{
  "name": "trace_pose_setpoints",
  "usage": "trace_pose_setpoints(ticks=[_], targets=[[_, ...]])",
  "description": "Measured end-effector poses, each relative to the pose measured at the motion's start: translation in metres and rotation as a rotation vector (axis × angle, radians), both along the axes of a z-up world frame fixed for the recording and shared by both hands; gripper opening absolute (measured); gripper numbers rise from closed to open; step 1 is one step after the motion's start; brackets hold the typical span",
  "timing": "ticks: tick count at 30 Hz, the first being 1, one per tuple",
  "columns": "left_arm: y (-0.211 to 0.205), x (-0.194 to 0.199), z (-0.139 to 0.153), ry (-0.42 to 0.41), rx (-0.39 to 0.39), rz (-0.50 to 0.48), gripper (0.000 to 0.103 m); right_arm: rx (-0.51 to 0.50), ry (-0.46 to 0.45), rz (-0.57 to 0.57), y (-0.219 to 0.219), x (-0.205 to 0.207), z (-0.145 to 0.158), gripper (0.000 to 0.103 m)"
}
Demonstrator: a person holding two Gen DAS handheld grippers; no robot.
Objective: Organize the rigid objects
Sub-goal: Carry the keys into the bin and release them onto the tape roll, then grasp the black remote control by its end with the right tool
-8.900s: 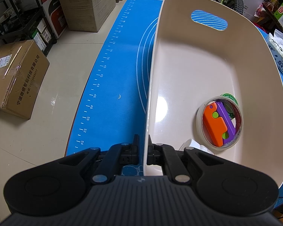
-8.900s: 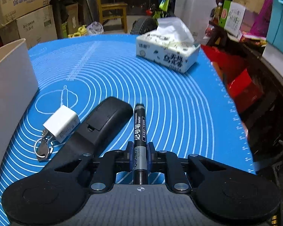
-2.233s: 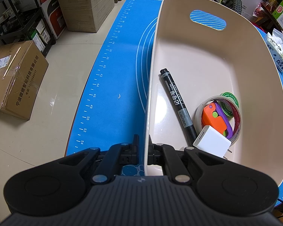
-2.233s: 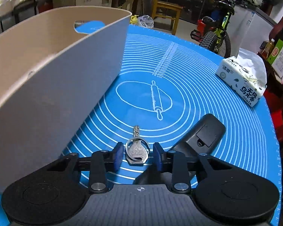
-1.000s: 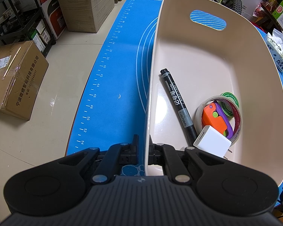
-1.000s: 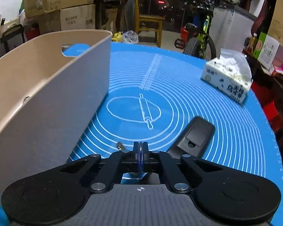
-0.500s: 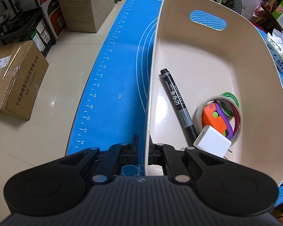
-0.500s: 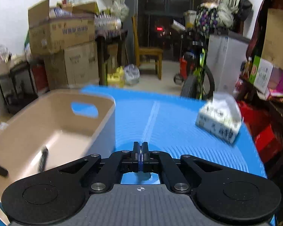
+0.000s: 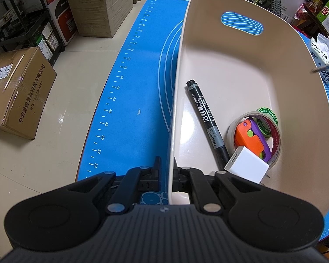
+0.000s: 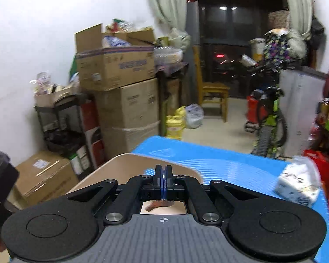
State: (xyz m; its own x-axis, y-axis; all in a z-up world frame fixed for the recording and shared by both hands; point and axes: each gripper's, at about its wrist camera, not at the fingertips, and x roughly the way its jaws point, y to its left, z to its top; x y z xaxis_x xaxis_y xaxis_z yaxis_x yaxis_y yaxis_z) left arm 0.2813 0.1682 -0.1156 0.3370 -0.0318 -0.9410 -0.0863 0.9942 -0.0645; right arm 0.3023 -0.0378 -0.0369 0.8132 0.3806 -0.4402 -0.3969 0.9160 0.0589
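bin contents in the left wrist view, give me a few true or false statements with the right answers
1. The black marker lies inside the beige bin. True.
2. The white charger sits on the blue mat outside the bin. False: it is in the bin, beside the tape roll.
3. The left gripper is clamped on the bin's near wall. True.
4. The orange and purple toy lies within the tape roll's ring. True.
5. The bin has no handle hole. False: its far wall has an oval cut-out.
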Motion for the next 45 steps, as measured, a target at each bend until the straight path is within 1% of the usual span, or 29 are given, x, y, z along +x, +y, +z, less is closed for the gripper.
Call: trace_pose_setpoints(ticks=[2,5,8,11,14,15,16,17,18,19,20,21,22,25,27,29,34,37,41,45], targets=[[0.0,0.0,0.0,0.0,0.001,-0.001,0.009,0.004,0.036,0.035,0.012,0.002,-0.008,0.013],[0.0,0.0,0.0,-0.001,0.002,-0.001,0.009,-0.028,0.092,0.088,0.033,0.001,-0.026,0.013],[0.0,0.0,0.0,-0.001,0.001,-0.002,0.009,-0.056,0.166,0.121,0.048,0.003,-0.043,0.013],[0.0,0.0,0.0,0.0,0.003,-0.002,0.009,-0.086,0.252,0.148,0.055,0.008,-0.057,0.013],[0.0,0.0,0.0,-0.001,0.003,-0.002,0.009,-0.11,0.285,0.161,0.054,0.01,-0.066,0.014],[0.0,0.0,0.001,-0.001,0.003,-0.002,0.009,-0.109,0.287,0.164,0.053,0.011,-0.067,0.017],[0.0,0.0,0.0,0.0,0.003,-0.002,0.009,-0.103,0.289,0.164,0.051,0.011,-0.068,0.017],[0.0,0.0,0.0,0.0,0.003,-0.001,0.009,-0.096,0.284,0.158,0.048,0.01,-0.067,0.021],[0.0,0.0,0.0,0.0,0.003,-0.001,0.009,-0.087,0.275,0.151,0.043,0.008,-0.066,0.038],[0.0,0.0,0.0,0.0,0.003,-0.001,0.009,-0.074,0.263,0.145,0.038,0.006,-0.065,0.045],[0.0,0.0,0.0,0.0,0.003,-0.002,0.009,-0.063,0.246,0.135,0.033,0.004,-0.063,0.059],[0.0,0.0,0.0,0.0,0.003,-0.002,0.009,-0.054,0.222,0.121,0.027,0.001,-0.06,0.066],[0.0,0.0,0.0,0.0,0.003,-0.002,0.009,-0.045,0.195,0.106,0.02,0.001,-0.056,0.067],[0.0,0.0,0.0,0.0,0.003,-0.002,0.009,-0.037,0.157,0.064,0.003,0.0,-0.047,0.071],[0.0,0.0,0.0,0.0,0.003,-0.002,0.009,-0.034,0.125,0.016,-0.011,0.0,-0.042,0.08],[0.0,-0.001,0.0,0.0,0.003,-0.002,0.009,-0.035,0.108,-0.036,-0.027,0.001,-0.039,0.084],[0.0,-0.001,0.0,0.0,0.003,-0.002,0.009,-0.049,0.128,-0.204,-0.067,0.01,-0.046,0.088],[0.0,-0.001,0.0,0.0,0.003,-0.002,0.009,-0.075,0.139,-0.28,-0.086,0.015,-0.059,0.088],[0.0,-0.001,0.0,0.0,0.004,-0.002,0.009,-0.096,0.214,-0.357,-0.103,0.029,-0.085,0.088],[0.0,-0.001,0.0,-0.001,0.003,-0.002,0.009,-0.15,0.304,-0.404,-0.108,0.041,-0.116,0.089]])
